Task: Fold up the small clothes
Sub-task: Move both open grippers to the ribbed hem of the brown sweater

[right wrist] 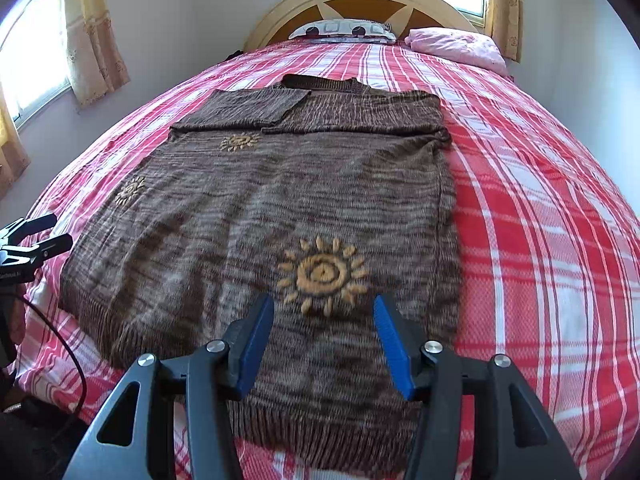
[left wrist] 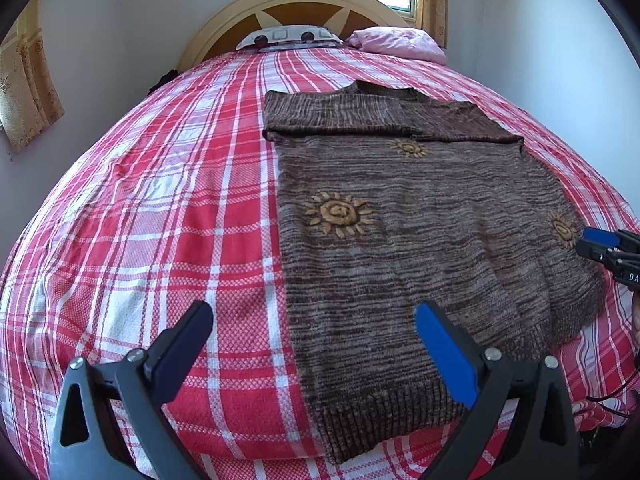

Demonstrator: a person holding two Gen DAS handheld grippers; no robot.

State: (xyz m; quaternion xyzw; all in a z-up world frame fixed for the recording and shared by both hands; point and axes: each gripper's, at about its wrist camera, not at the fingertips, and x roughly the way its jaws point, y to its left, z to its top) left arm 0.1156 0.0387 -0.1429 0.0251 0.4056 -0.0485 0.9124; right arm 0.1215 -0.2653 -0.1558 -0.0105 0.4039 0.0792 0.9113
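Observation:
A brown knitted sweater (left wrist: 420, 232) with yellow sun patterns lies flat on the red-and-white plaid bed (left wrist: 160, 208), hem towards me, both sleeves folded across the chest. My left gripper (left wrist: 316, 320) is open above the sweater's left hem corner, empty. My right gripper (right wrist: 324, 312) is open above the hem on the right side of the sweater (right wrist: 280, 208), empty. The right gripper also shows in the left wrist view (left wrist: 596, 246) at the sweater's right edge, and the left gripper in the right wrist view (right wrist: 48, 234) at the left edge.
A patterned pillow (left wrist: 288, 36) and a pink pillow (left wrist: 400, 44) lie at the wooden headboard (left wrist: 292, 4). White walls close in on both sides, with curtained windows (right wrist: 92, 40). A black cable (right wrist: 60, 332) hangs at the bed's near left edge.

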